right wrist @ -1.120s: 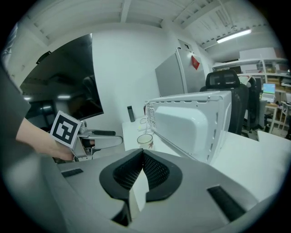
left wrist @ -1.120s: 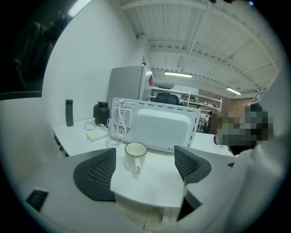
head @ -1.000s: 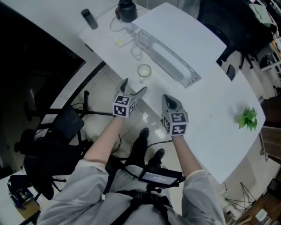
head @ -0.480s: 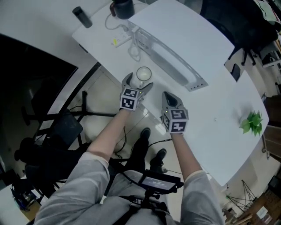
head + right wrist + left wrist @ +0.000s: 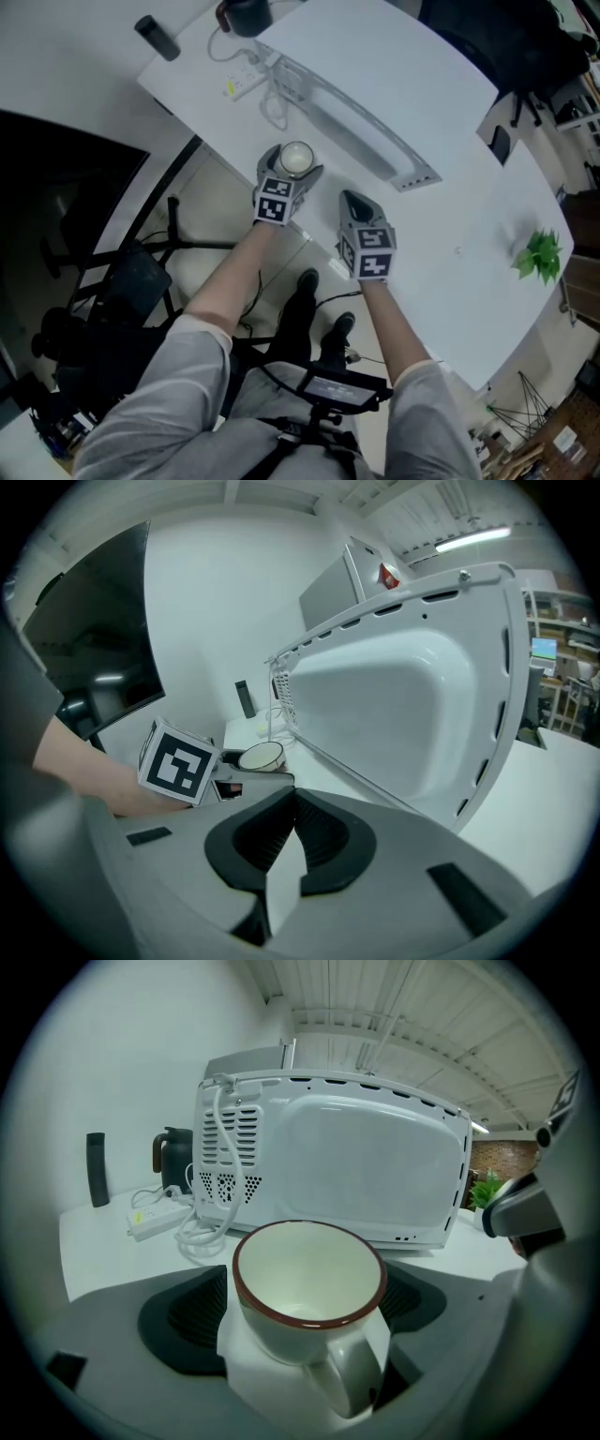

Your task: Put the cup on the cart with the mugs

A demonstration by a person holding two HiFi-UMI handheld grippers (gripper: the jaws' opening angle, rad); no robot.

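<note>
Head view is showing the cup (image 5: 296, 157) standing at the near edge of the white table (image 5: 469, 216), in front of a white appliance (image 5: 375, 84). The left gripper (image 5: 292, 166) is straddling the cup; its jaws have just been parting wide and are not touching it. The right gripper (image 5: 353, 200) is hovering over that edge with its jaws together. A plant (image 5: 536, 253) is sitting by the right edge.

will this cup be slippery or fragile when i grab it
Probably rigid and breakable: the cup looks like glazed ceramic, so a knock on the table could chip it. Its glossy, tapered wall may slide in a loose grip. It looks empty, so likely light, with the handle adding slight lopsided weight.
</note>
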